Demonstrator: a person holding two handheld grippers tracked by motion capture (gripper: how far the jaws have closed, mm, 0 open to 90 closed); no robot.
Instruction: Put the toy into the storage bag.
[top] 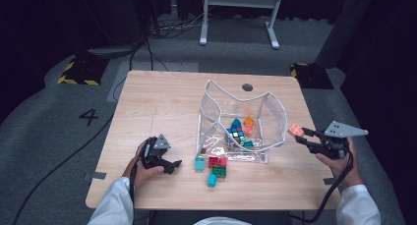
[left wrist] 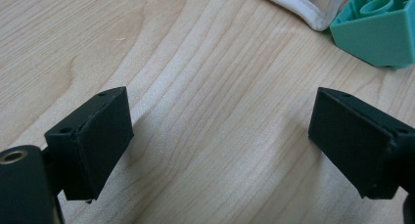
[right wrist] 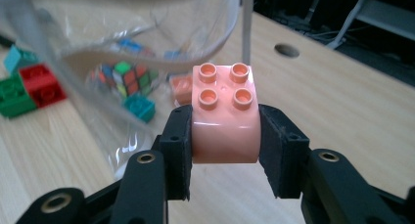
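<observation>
The right hand-held gripper [right wrist: 224, 150] has its two black jaws pressed on the sides of a salmon-pink four-stud brick [right wrist: 225, 116], studs up, held clear of the tabletop [top: 162, 102]. Just beyond the brick, a little to its left in the right gripper view, stands a clear plastic bag [right wrist: 147, 53] with a white rim, holding a colourful puzzle cube [right wrist: 125, 77], a teal brick [right wrist: 139, 107] and an orange one [right wrist: 182, 88]. Farther left of that gripper, red and green bricks [right wrist: 27, 89] lie joined outside the bag.

The left hand-held gripper [left wrist: 220, 136] rests low over bare wood with its jaws wide apart and nothing between them. Ahead of it, off its right jaw, sits a teal brick [left wrist: 379, 31] beside the bag's white edge [left wrist: 303, 9].
</observation>
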